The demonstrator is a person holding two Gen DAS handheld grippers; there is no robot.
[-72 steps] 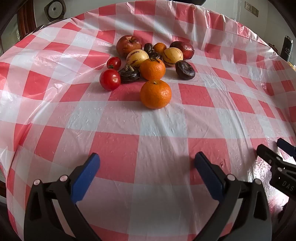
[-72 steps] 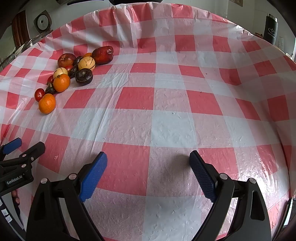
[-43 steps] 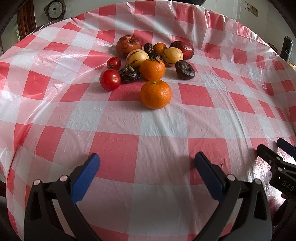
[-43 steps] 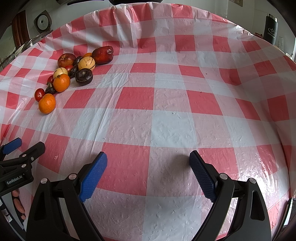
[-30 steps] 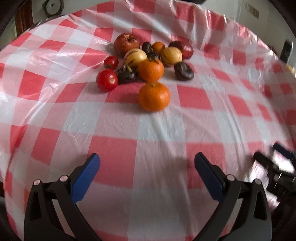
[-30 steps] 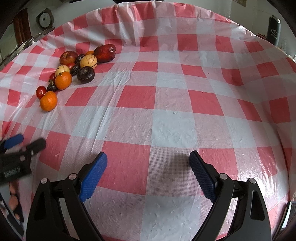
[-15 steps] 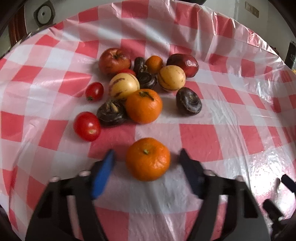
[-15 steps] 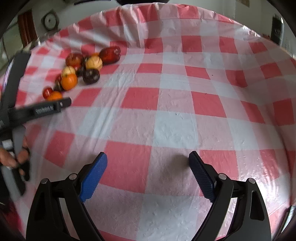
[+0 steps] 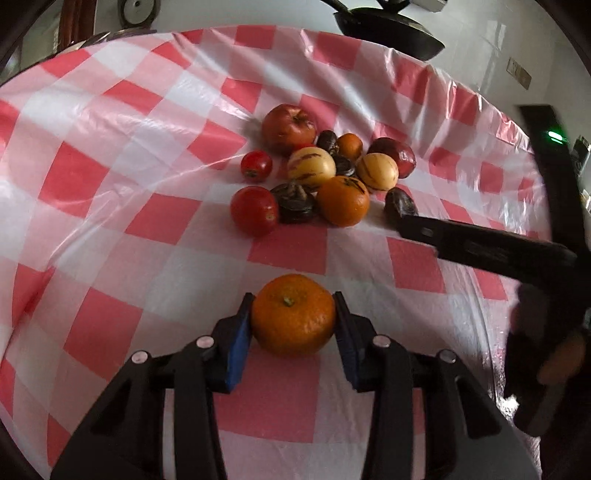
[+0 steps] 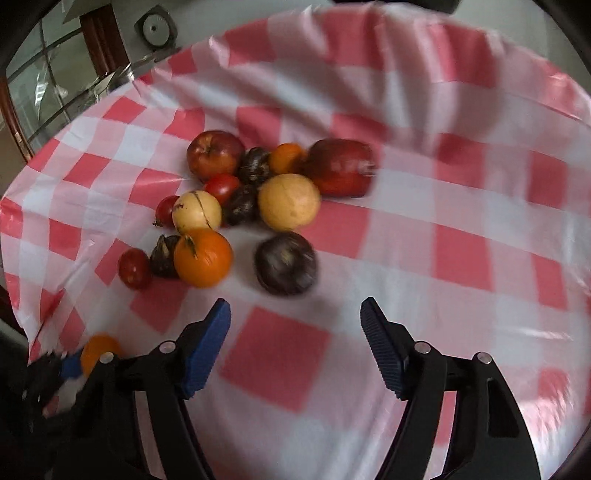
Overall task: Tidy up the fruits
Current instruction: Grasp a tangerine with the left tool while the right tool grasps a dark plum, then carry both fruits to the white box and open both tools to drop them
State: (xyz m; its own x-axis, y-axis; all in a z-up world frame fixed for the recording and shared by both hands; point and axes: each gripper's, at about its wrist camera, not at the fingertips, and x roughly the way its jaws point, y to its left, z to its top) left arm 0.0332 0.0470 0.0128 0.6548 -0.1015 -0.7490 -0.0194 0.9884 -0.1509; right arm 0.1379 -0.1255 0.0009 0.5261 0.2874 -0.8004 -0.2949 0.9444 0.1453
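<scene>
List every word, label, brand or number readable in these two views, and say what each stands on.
None can be read.
The right gripper's arm bears faint marks, too blurred to read.
The round gauge on the far wall has a dial too small to read.
The fruit and the checked tablecloth carry no text.

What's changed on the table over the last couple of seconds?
The left gripper advanced to the lone front orange; its jaws are closing around it. The right gripper swung toward the fruit pile, jaws closing on nothing. The pile itself hasn't moved.
</scene>
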